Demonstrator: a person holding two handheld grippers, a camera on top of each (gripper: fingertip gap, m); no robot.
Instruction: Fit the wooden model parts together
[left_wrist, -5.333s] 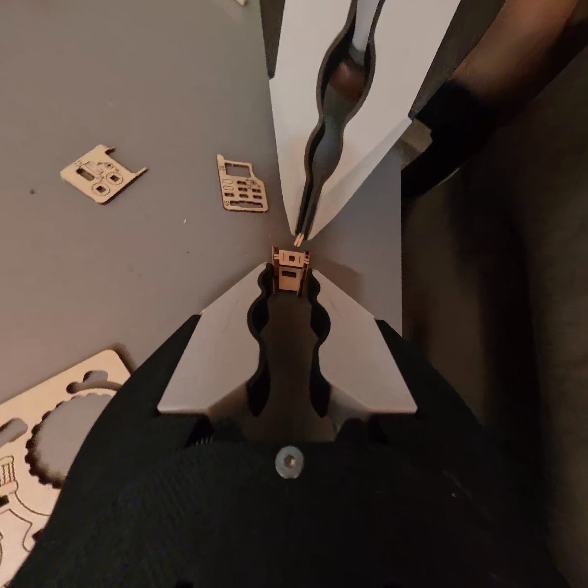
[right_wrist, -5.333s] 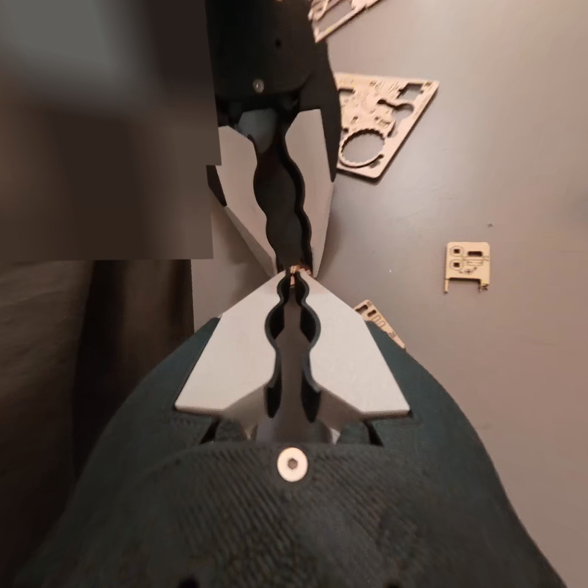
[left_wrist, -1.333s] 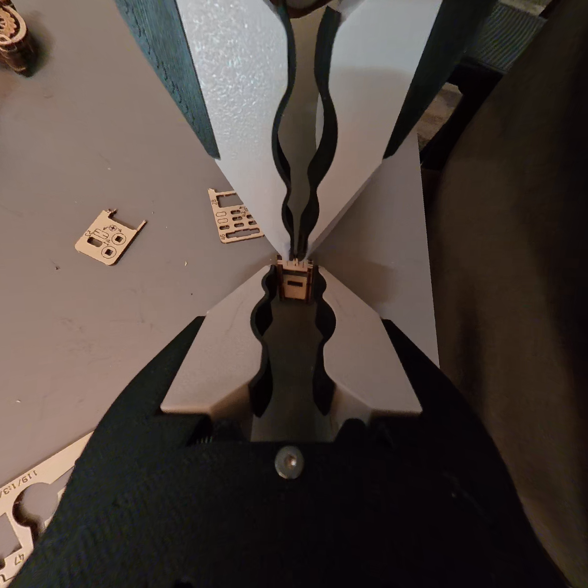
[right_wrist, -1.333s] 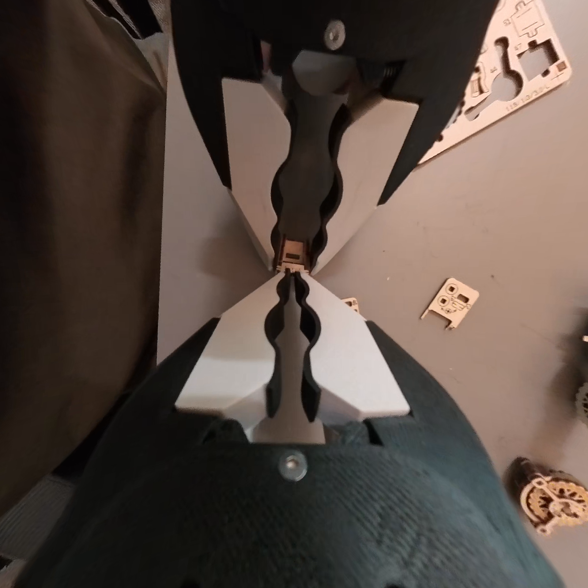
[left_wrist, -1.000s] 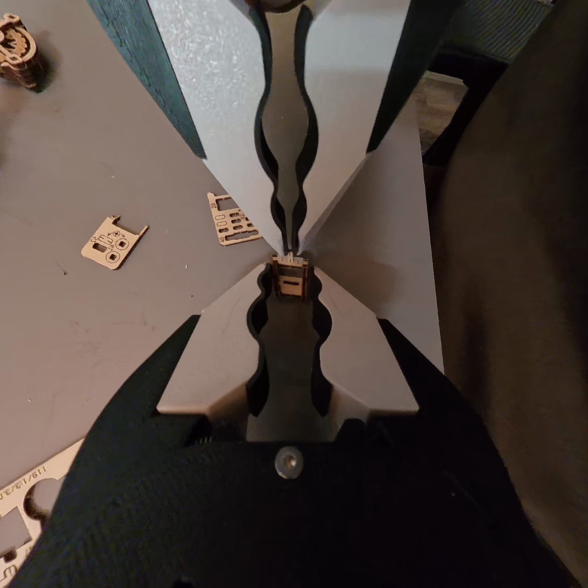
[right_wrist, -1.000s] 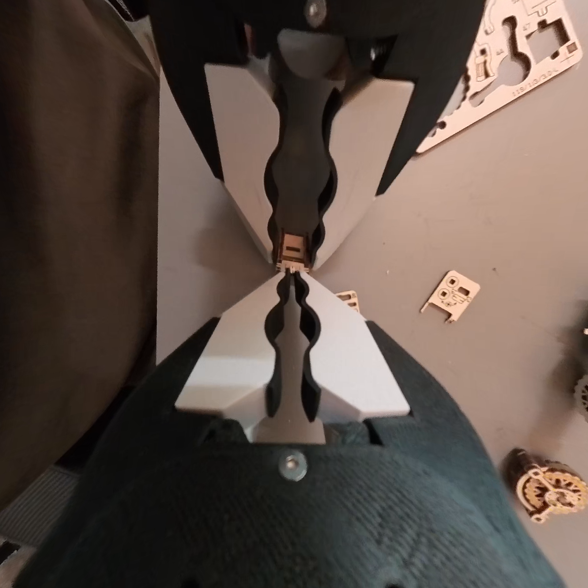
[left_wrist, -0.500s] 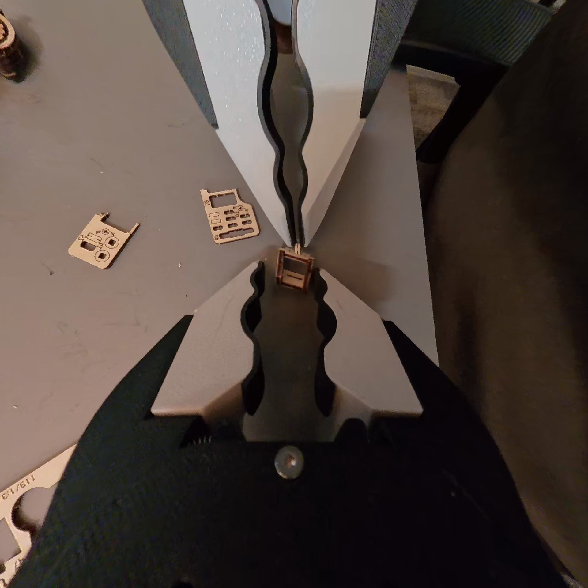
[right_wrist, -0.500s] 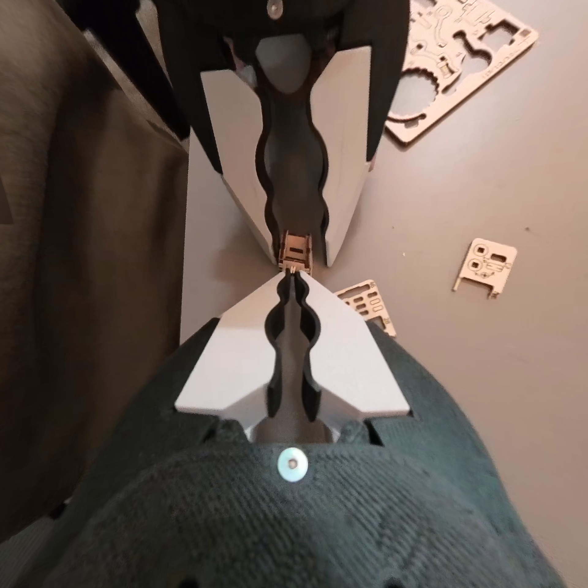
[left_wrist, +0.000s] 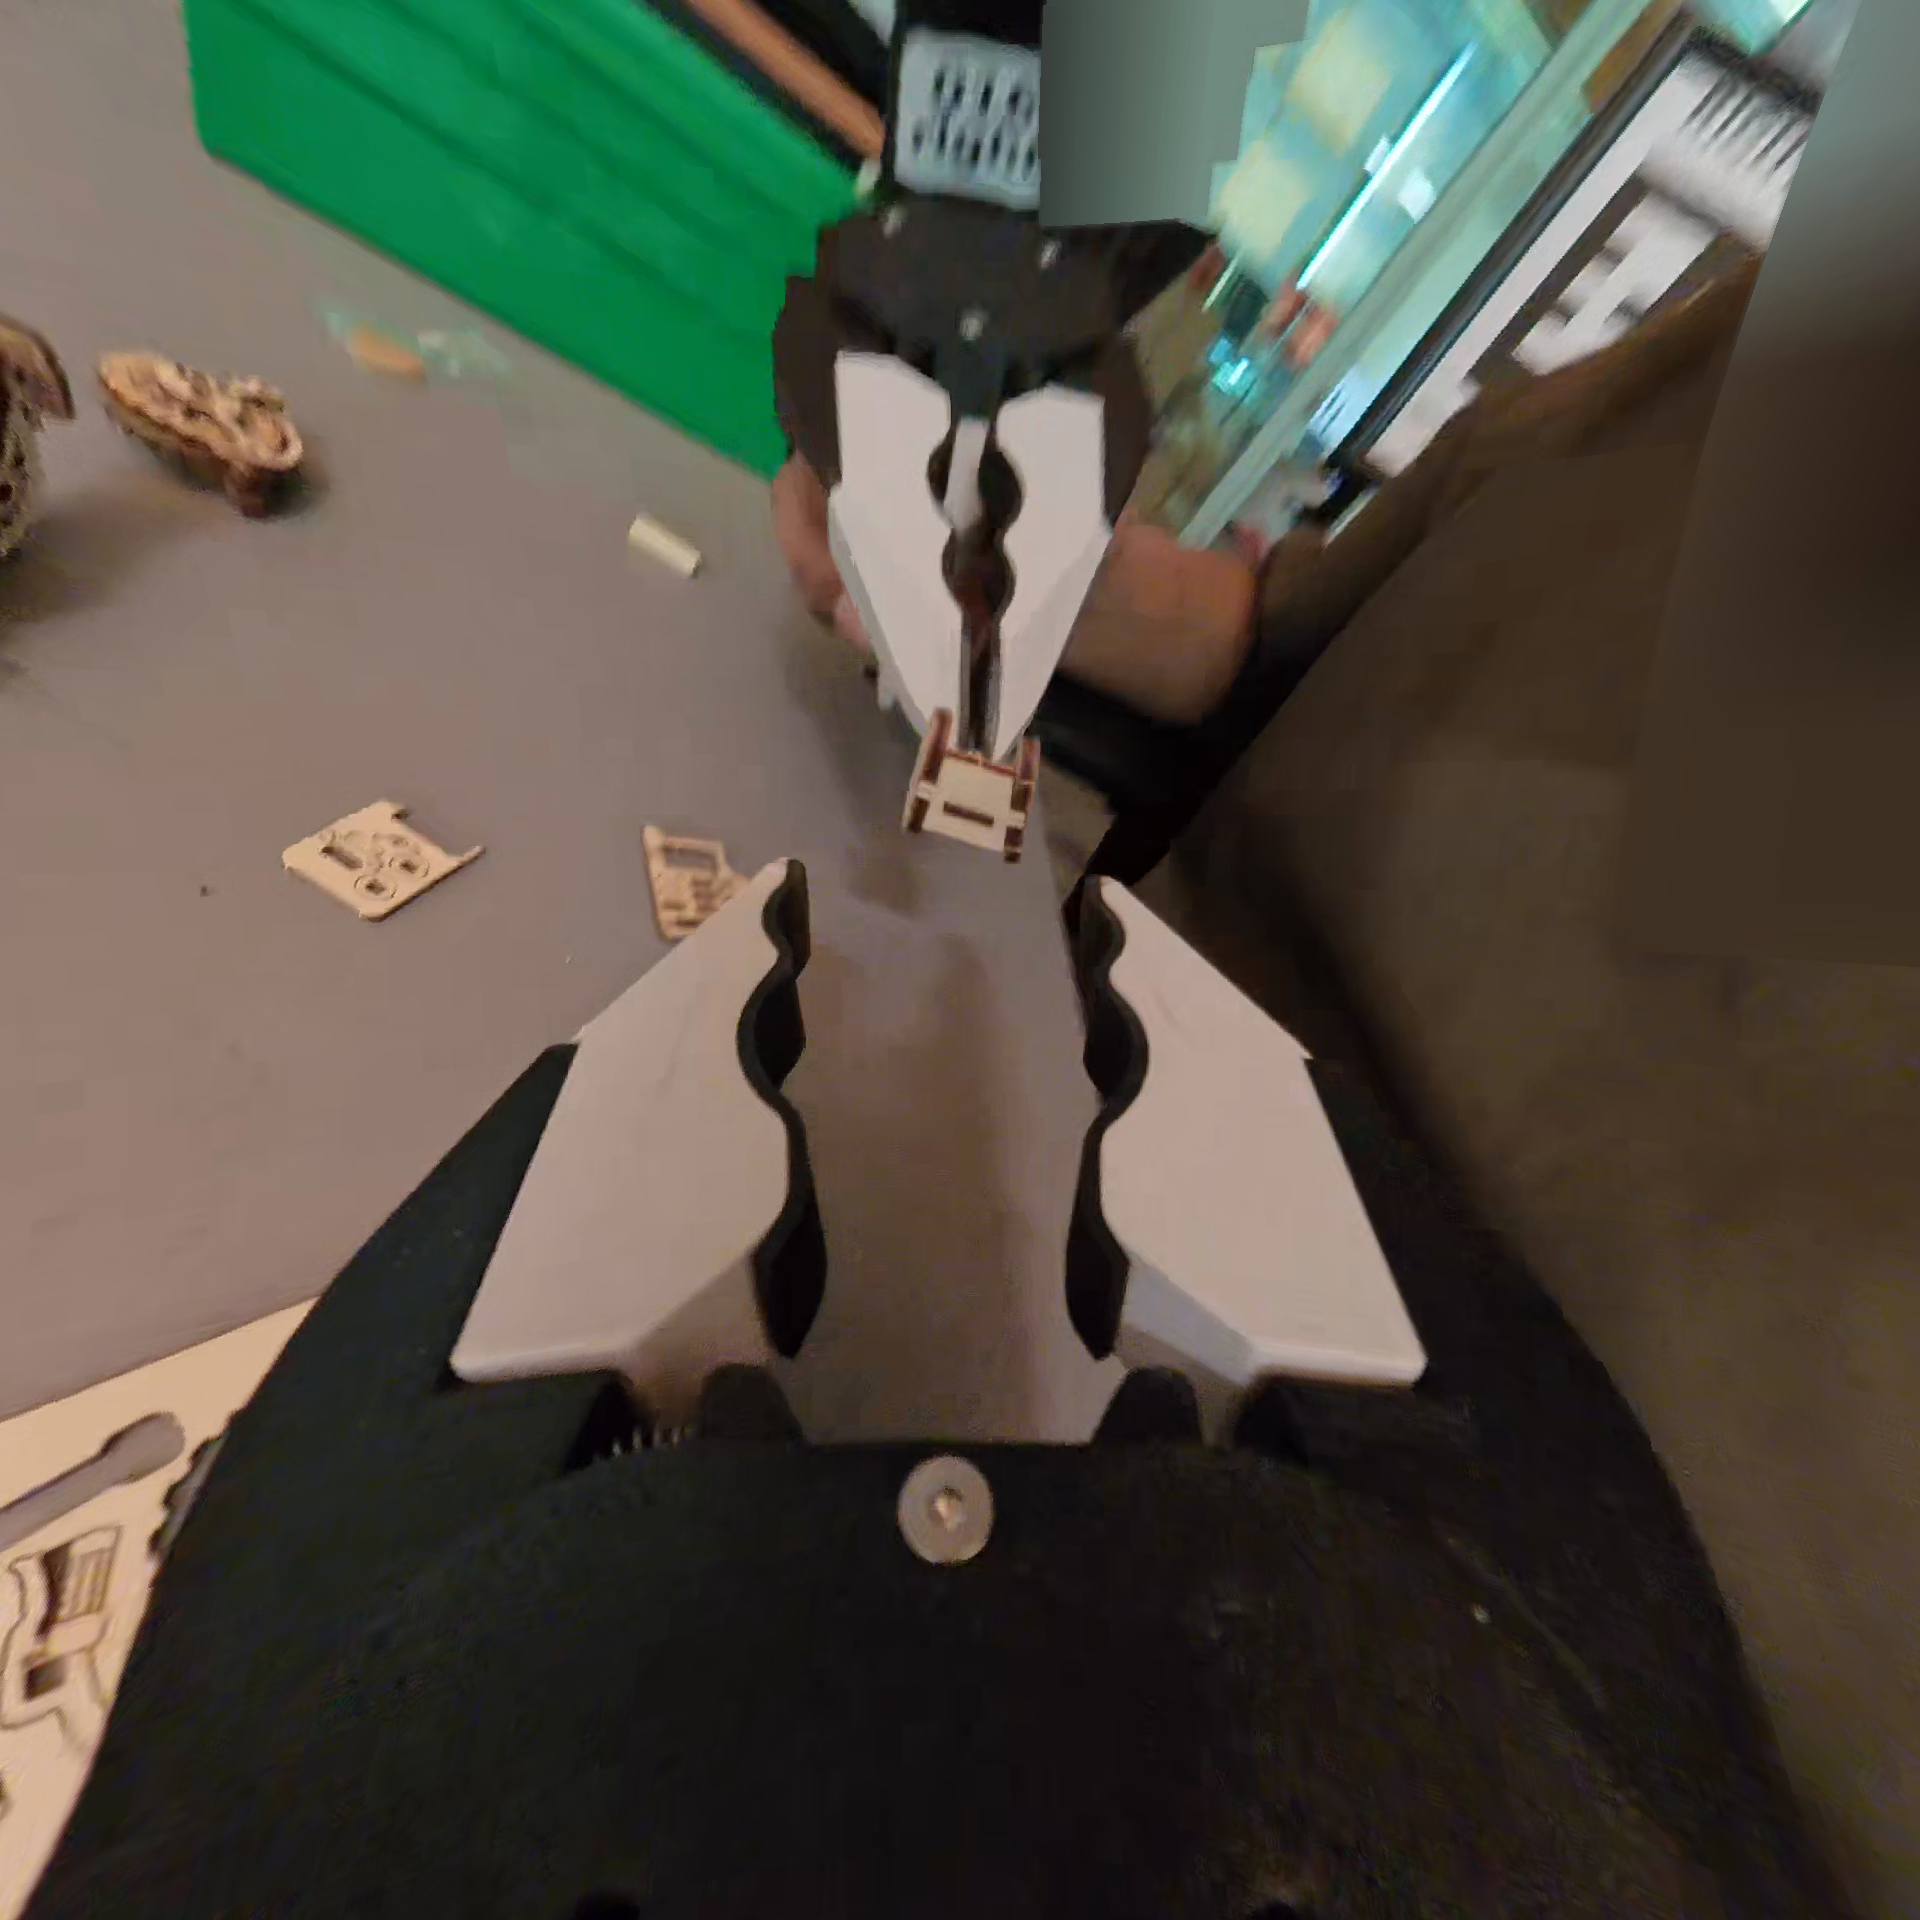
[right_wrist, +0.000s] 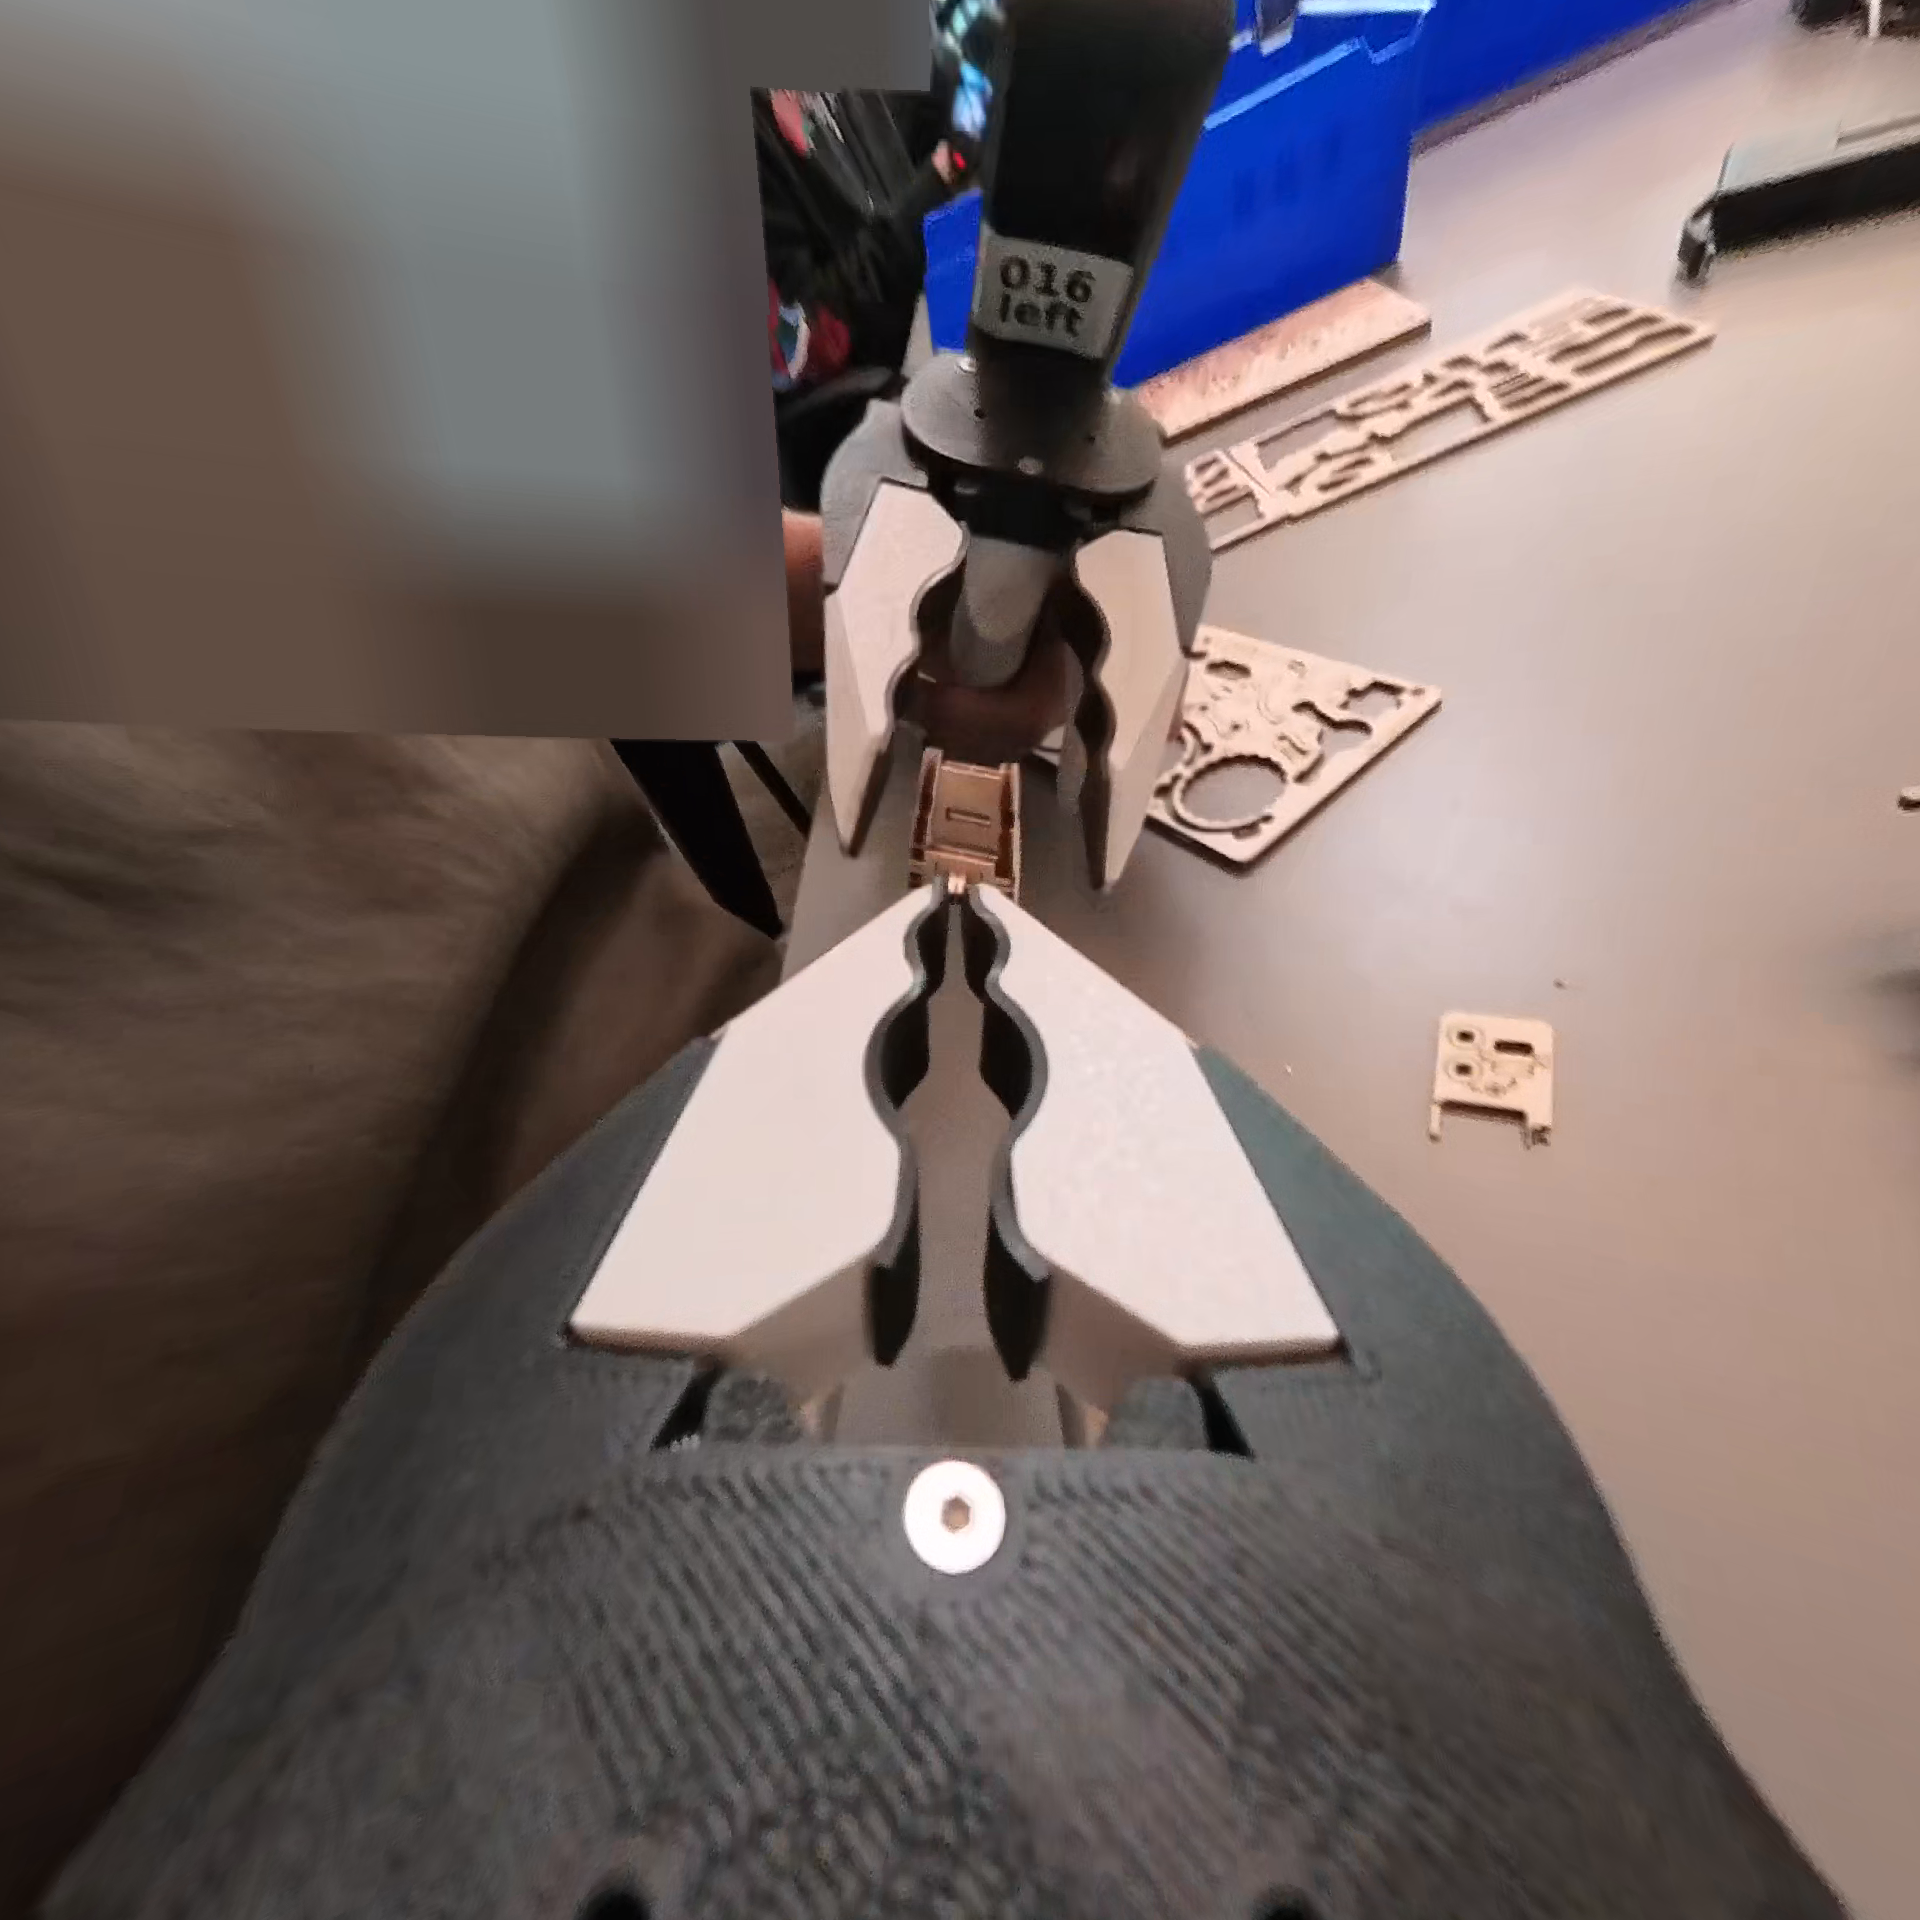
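Left gripper (left_wrist: 940, 899): jaws spread wide, nothing between them. Fingers (left_wrist: 665, 1132) white with wavy black inner pads. Seen head-on in the right wrist view (right_wrist: 982, 821), same wide spread.

Right gripper (right_wrist: 956, 902): jaws nearly closed, tips pinched on a thin tab at the near edge of the small wooden box assembly (right_wrist: 966, 821). In the left wrist view, right gripper (left_wrist: 977, 743) pointed down toward the camera, with the box assembly (left_wrist: 971, 800) hanging from its tips.

Box assembly: light laser-cut wood, dark scorched edges, one slot in the visible face. Held clear of the bench (left_wrist: 312, 675), above its edge nearest the person. Located between the spread fingertips of the left gripper without visible contact on either side.

On the grey bench surface, well apart from the grippers:
- Small flat wooden part with round and square cut-outs (left_wrist: 379, 857), also (right_wrist: 1491, 1075).
- Small slotted wooden part (left_wrist: 691, 878), partly hidden behind the left fingertip.
- Punched-out wooden sheet with a large toothed round hole (right_wrist: 1288, 753), just beside the left gripper.
- Further wooden sheet with long slots (right_wrist: 1455, 405), toward the far edge.
- Pale sheet corner (left_wrist: 83, 1538) at the near left.
- Dark assembled wooden pieces (left_wrist: 203, 426), blurred.
- Green box (left_wrist: 520, 197) and blue box (right_wrist: 1299, 177) at the far edge.
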